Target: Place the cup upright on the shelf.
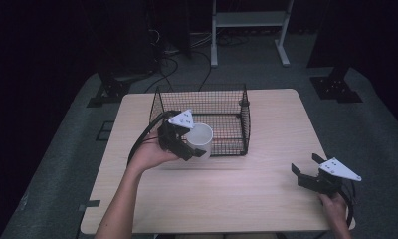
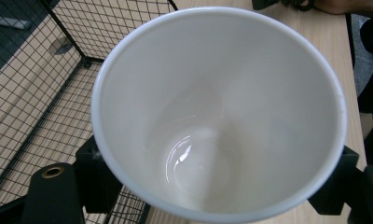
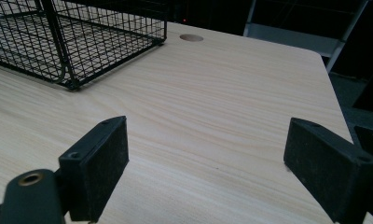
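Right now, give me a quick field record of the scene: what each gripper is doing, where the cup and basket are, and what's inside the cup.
left gripper: shut on the white cup, held at the wire basket's near-left corner
cup contents: empty, per the left gripper view
cup attitude: tilted
right gripper: open, jaws wide apart, holding nothing, near the table's right edge
wire basket: black mesh, at the table's far middle
basket contents: nothing visible inside

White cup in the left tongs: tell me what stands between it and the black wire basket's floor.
The white cup, gripped by the left tongs, sits at the black wire basket's near wall. That mesh wall is the one barrier; the basket's floor looks bare.
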Demonstrator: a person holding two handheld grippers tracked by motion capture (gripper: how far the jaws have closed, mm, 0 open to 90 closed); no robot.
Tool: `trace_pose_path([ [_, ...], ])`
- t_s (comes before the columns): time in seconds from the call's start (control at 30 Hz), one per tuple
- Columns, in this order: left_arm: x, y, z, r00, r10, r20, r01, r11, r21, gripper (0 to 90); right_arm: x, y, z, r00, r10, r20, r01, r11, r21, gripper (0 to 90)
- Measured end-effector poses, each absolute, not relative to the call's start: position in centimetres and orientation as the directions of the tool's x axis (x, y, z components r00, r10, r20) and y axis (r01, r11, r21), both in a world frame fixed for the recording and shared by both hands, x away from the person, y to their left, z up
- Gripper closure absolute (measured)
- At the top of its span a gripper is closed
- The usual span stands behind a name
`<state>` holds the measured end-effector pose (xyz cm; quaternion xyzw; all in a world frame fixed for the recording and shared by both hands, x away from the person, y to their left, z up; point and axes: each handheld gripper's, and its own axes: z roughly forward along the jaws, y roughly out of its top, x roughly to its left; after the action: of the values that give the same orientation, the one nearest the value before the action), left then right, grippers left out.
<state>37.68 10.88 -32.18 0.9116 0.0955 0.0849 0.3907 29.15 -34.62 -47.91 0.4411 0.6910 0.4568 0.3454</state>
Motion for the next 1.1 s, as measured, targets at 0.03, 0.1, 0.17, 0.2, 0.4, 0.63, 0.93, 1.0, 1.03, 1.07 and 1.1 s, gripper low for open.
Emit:
trace_pose_path([
  [0.03,37.7,10.9,-32.2,0.967,0.241,0.08,0.108,-0.676,0.729,21.1,29.1,-34.6,-47.9,-0.372,0.925,-0.072,0.296,0.192,0.936,13.0],
  [0.1,38.2,10.8,-31.8,0.969,0.237,0.073,0.11,-0.675,0.729,21.1,29.1,-34.6,-47.9,-0.371,0.926,-0.073,0.295,0.192,0.936,13.1],
  [0.17,38.4,10.7,-31.6,0.968,0.241,0.074,0.114,-0.68,0.724,21.1,29.2,-34.6,-47.9,-0.371,0.926,-0.072,0.296,0.191,0.936,13.1],
  [0.2,38.6,10.8,-31.4,0.967,0.241,0.078,0.111,-0.681,0.724,21.1,29.2,-34.6,-47.9,-0.371,0.926,-0.072,0.296,0.191,0.936,13.1],
  [0.4,39.1,10.8,-30.8,0.967,0.244,0.078,0.114,-0.683,0.722,21.1,29.2,-34.7,-47.9,-0.37,0.927,-0.069,0.297,0.188,0.936,13.0],
  [0.63,40.5,10.9,-29.7,0.965,0.252,0.071,0.124,-0.678,0.725,21.1,29.2,-34.7,-47.9,-0.37,0.926,-0.068,0.297,0.188,0.936,13.1],
  [0.93,42.1,10.2,-28.9,0.964,0.258,0.072,0.129,-0.684,0.718,21.1,29.2,-34.7,-47.9,-0.371,0.926,-0.069,0.299,0.189,0.935,13.1],
  [1.0,42.3,10.1,-28.8,0.964,0.257,0.073,0.129,-0.686,0.716,21.1,29.2,-34.6,-47.9,-0.371,0.926,-0.07,0.298,0.19,0.935,13.1],
  [1.03,42.7,10.0,-28.7,0.964,0.257,0.069,0.132,-0.688,0.713,21.1,29.2,-34.6,-47.9,-0.372,0.926,-0.07,0.298,0.191,0.935,13.0],
  [1.07,43.0,10.0,-28.7,0.963,0.259,0.067,0.136,-0.688,0.713,21.1,29.2,-34.6,-47.9,-0.372,0.926,-0.07,0.298,0.19,0.935,13.0],
  [1.1,43.1,9.9,-28.7,0.964,0.259,0.065,0.137,-0.689,0.712,21.1,29.2,-34.6,-47.9,-0.371,0.926,-0.069,0.298,0.19,0.935,13.1],
])
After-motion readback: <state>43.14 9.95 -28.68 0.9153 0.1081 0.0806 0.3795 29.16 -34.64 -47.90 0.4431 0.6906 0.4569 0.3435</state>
